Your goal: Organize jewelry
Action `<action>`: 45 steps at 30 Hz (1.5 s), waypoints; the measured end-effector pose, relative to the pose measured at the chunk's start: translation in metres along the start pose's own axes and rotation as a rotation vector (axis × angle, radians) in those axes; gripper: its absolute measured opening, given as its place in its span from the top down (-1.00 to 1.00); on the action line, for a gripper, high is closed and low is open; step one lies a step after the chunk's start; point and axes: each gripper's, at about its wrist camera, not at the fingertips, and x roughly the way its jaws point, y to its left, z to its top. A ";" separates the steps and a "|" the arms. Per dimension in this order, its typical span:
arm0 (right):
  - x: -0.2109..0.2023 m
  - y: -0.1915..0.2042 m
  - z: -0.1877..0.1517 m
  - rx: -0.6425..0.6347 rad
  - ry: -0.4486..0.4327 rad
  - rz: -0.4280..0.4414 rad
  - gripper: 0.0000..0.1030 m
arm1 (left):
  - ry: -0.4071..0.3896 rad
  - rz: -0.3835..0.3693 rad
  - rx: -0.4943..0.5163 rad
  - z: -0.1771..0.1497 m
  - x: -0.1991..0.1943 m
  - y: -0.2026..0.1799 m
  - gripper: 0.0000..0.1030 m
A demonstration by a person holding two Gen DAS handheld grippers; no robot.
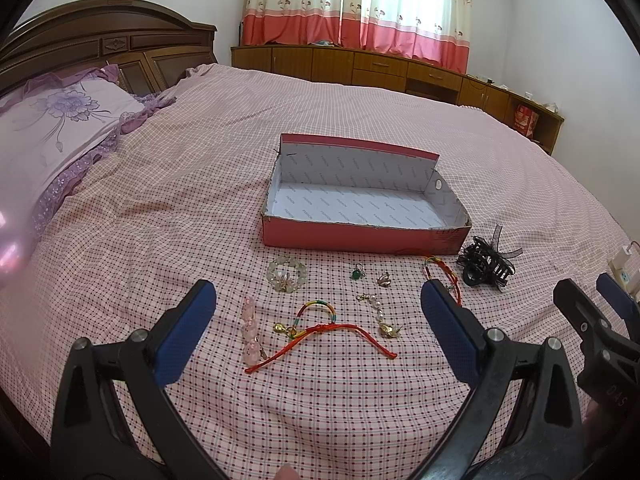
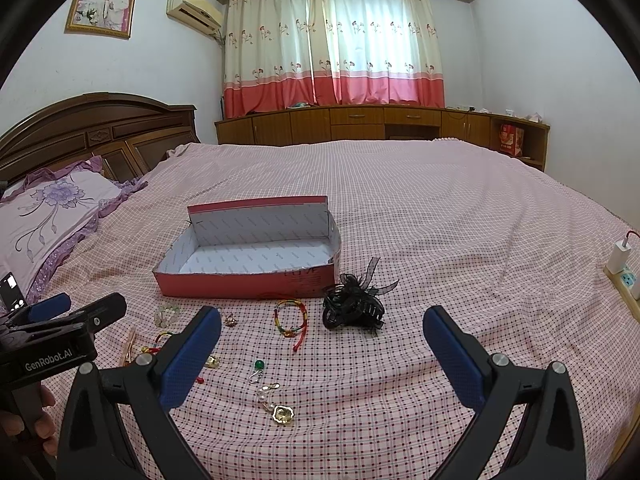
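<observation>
An open red box (image 1: 360,236) with a white lining sits empty on the bed; it also shows in the right wrist view (image 2: 240,284). In front of it lie a clear bead bracelet (image 1: 286,275), a pink bead string (image 1: 251,330), a red cord bracelet (image 1: 320,330), a green ring (image 1: 357,272), a pearl charm (image 1: 380,316), a second cord bracelet (image 2: 291,318) and a black hair claw (image 2: 352,306). My left gripper (image 1: 318,328) is open above the red cord bracelet. My right gripper (image 2: 322,352) is open, just short of the hair claw.
The bed has a pink checked cover (image 1: 320,400). A purple pillow (image 1: 56,128) and wooden headboard (image 1: 104,44) are at the left. A power strip with charger (image 2: 622,272) lies at the bed's right edge. Wooden cabinets (image 2: 360,124) and curtains stand behind.
</observation>
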 end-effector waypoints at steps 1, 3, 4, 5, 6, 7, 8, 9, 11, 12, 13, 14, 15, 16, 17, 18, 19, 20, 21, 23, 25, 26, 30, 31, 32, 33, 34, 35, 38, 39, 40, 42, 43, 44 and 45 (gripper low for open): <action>0.000 0.000 0.000 0.000 0.000 0.001 -1.00 | 0.001 0.000 0.000 0.000 0.000 0.000 -0.85; 0.000 0.000 0.000 0.000 -0.001 0.001 -1.00 | 0.001 0.000 -0.001 0.000 0.000 0.000 -0.85; 0.000 0.000 0.000 -0.001 -0.001 0.000 -1.00 | 0.001 -0.001 -0.001 0.000 0.000 0.001 -0.85; 0.000 0.000 0.000 0.000 -0.001 0.000 -1.00 | 0.000 -0.001 -0.002 0.000 0.000 0.001 -0.85; 0.000 0.000 0.000 0.000 -0.002 0.001 -1.00 | -0.001 0.000 -0.001 0.000 0.000 0.001 -0.85; 0.000 0.000 0.000 0.000 -0.002 0.001 -1.00 | 0.000 0.000 0.001 0.000 0.000 0.001 -0.85; 0.000 0.000 0.000 0.000 -0.001 0.000 -1.00 | 0.002 0.002 0.001 0.000 0.001 0.000 -0.85; 0.000 0.000 0.000 0.002 0.000 0.001 -1.00 | 0.005 0.002 0.002 0.000 0.001 0.000 -0.85; 0.000 0.000 0.000 0.005 0.003 0.003 -1.00 | 0.008 0.002 0.002 0.000 0.002 0.000 -0.85; 0.000 0.000 0.000 0.006 0.005 0.003 -1.00 | 0.007 0.002 0.001 0.000 0.002 0.000 -0.85; 0.000 0.000 0.000 0.006 0.005 0.003 -1.00 | 0.007 0.003 0.001 0.000 0.002 0.000 -0.85; 0.000 0.000 -0.001 0.006 0.005 0.002 -1.00 | 0.007 0.003 0.001 -0.001 0.002 -0.001 -0.85; 0.000 0.000 -0.001 0.007 0.004 0.002 -1.00 | 0.007 0.002 0.001 -0.001 0.002 0.000 -0.85; 0.000 0.000 -0.001 0.007 0.005 0.002 -1.00 | 0.008 0.002 0.001 -0.001 0.002 0.000 -0.85; 0.000 0.000 -0.002 0.007 0.005 0.002 -1.00 | 0.009 0.001 0.000 -0.001 0.002 0.000 -0.85; 0.000 0.000 -0.002 0.008 0.005 0.003 -1.00 | 0.012 -0.001 0.000 -0.001 0.003 0.000 -0.85; 0.000 0.000 -0.002 0.008 0.005 0.003 -1.00 | 0.012 -0.001 0.001 -0.002 0.003 0.000 -0.85; 0.000 -0.001 -0.002 0.009 0.006 0.003 -1.00 | 0.013 0.000 0.002 -0.002 0.004 0.000 -0.85; 0.000 0.000 -0.002 0.009 0.008 0.003 -1.00 | 0.015 -0.001 0.003 -0.002 0.004 0.000 -0.85; 0.002 -0.001 -0.002 0.012 0.014 0.003 -1.00 | 0.021 -0.005 0.003 -0.002 0.005 0.001 -0.85; 0.003 -0.002 -0.003 0.015 0.019 0.001 -1.00 | 0.025 -0.004 0.005 -0.001 0.006 0.003 -0.85; 0.003 -0.003 -0.003 0.017 0.020 0.000 -1.00 | 0.026 -0.003 0.004 -0.001 0.007 0.003 -0.85; 0.007 -0.005 -0.004 0.021 0.030 -0.003 -1.00 | 0.031 0.002 -0.002 0.000 0.010 0.010 -0.85; 0.008 -0.006 -0.005 0.021 0.033 -0.005 -1.00 | 0.033 0.006 -0.005 0.001 0.012 0.012 -0.85; 0.009 -0.007 -0.005 0.022 0.036 -0.005 -1.00 | 0.036 0.007 -0.009 0.001 0.013 0.015 -0.85; 0.011 -0.008 -0.005 0.024 0.039 -0.006 -1.00 | 0.040 0.008 -0.014 0.001 0.015 0.018 -0.85; 0.012 -0.009 -0.005 0.025 0.041 -0.007 -1.00 | 0.042 0.013 -0.017 0.002 0.016 0.022 -0.85; 0.014 -0.011 -0.005 0.025 0.041 -0.009 -1.00 | 0.043 0.022 -0.018 0.002 0.018 0.025 -0.85; 0.020 -0.017 -0.003 0.022 0.045 -0.020 -1.00 | 0.052 0.035 -0.016 0.002 0.024 0.033 -0.85; 0.022 -0.019 -0.003 0.022 0.047 -0.022 -1.00 | 0.064 0.039 -0.021 0.002 0.028 0.038 -0.85; 0.025 -0.020 -0.002 0.020 0.049 -0.023 -1.00 | 0.071 0.037 -0.025 0.002 0.031 0.041 -0.85; 0.032 -0.024 0.000 0.013 0.053 -0.029 -1.00 | 0.089 0.036 -0.033 0.001 0.039 0.047 -0.84; 0.036 -0.026 0.001 0.011 0.054 -0.034 -1.00 | 0.094 0.038 -0.034 0.000 0.042 0.050 -0.83; 0.040 -0.028 0.002 0.009 0.056 -0.037 -1.00 | 0.097 0.039 -0.033 0.000 0.045 0.052 -0.82; 0.045 -0.030 0.002 0.009 0.060 -0.041 -1.00 | 0.109 0.049 -0.034 -0.002 0.049 0.055 -0.78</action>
